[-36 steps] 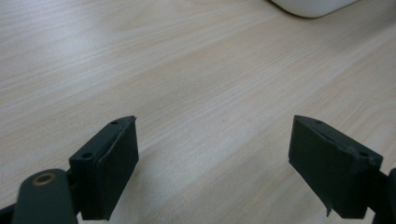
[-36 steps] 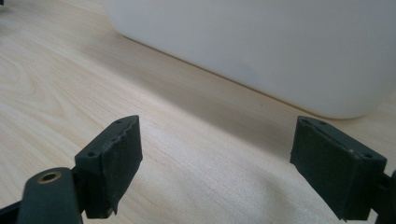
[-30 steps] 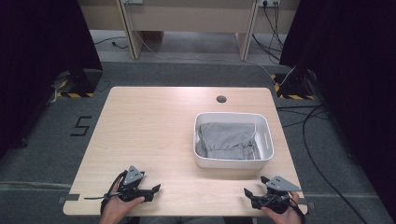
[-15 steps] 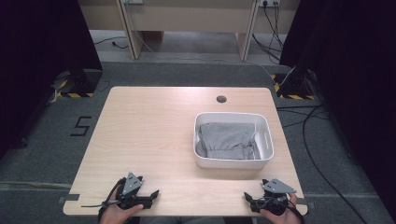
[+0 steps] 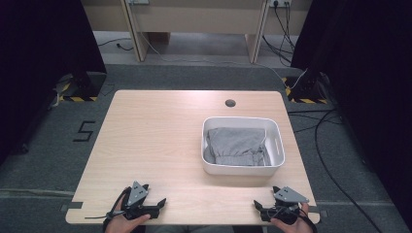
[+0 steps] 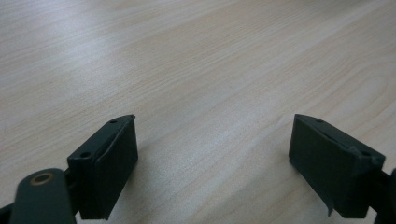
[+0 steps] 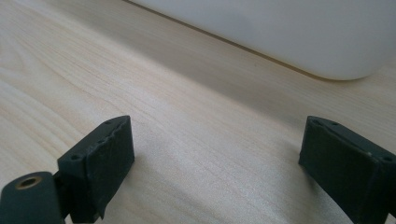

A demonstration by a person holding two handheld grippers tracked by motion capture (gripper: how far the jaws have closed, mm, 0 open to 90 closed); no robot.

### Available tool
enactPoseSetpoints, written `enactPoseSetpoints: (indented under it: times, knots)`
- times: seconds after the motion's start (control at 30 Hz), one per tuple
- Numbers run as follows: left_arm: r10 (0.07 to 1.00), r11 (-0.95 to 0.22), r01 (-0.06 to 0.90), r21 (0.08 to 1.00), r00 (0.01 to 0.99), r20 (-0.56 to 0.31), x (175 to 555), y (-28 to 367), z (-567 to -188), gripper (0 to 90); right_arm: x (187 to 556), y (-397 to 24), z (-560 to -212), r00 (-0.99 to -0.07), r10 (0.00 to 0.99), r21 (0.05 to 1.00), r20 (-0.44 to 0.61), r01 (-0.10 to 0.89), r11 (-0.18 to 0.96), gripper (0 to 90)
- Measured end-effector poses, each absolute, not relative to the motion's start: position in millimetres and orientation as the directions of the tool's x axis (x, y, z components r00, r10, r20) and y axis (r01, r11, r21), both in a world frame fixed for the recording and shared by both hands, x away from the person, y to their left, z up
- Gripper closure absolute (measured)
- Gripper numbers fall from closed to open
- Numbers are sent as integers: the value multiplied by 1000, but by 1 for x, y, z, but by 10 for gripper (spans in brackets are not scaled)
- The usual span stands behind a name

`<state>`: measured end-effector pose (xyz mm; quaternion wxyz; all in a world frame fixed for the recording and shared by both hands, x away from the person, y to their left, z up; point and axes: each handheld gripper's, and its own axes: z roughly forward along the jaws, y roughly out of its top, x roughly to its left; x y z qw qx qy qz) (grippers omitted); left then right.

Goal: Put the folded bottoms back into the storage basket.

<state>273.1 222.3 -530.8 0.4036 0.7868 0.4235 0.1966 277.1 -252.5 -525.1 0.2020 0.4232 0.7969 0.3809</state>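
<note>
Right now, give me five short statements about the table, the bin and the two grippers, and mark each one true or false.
1. A grey cloth lies inside the white bin. True.
2. The left gripper is shut on the cloth. False: its fingers stand apart over bare table, with nothing between them.
3. The right gripper is open. True: the right gripper view shows a wide gap between its fingers.
4. The bin sits on the left half of the table. False: it sits on the right half, nearer the right gripper.
5. Both grippers are near the table's front edge, apart from the bin. True.
</note>
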Motion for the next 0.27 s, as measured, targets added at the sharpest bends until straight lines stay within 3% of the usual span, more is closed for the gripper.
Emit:
enactPoseSetpoints:
  times: [0.27]
  knots:
    - [826, -315, 509, 801, 563, -34, 273, 222, -531, 143, 277, -253, -526, -563, 826, 781, -2, 515, 353, 107]
